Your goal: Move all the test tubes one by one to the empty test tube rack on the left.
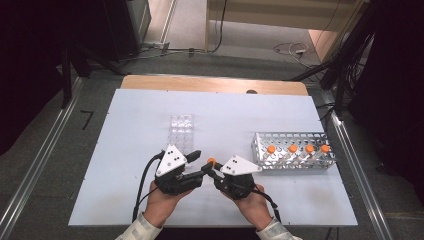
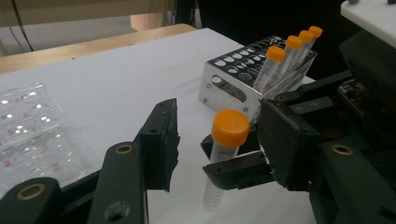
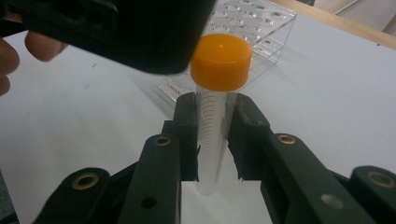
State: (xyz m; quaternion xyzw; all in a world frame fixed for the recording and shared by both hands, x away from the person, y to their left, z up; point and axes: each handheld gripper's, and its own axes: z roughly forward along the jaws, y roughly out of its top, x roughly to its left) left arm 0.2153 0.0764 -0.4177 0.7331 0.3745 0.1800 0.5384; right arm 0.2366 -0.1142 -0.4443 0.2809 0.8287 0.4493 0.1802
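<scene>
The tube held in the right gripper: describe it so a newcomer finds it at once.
On the white table, look near the front edge, left of the metal rack. There the right gripper clamps a clear tube with an orange cap. Unlike the four capped tubes in the rack, it stands outside it, between black fingers.

This is looking like a laboratory bench set up for recording. A metal tube rack (image 1: pixel 295 152) is holding orange-capped sample tubes (image 2: pixel 276 65) on a white table (image 1: pixel 140 195), with a clear plastic well plate (image 1: pixel 180 129) lying nearby. Dark stands, metal floor rails (image 1: pixel 35 170) and loose cables (image 1: pixel 295 50) are surrounding the table, pointing to a test rig rather than a home.
</scene>
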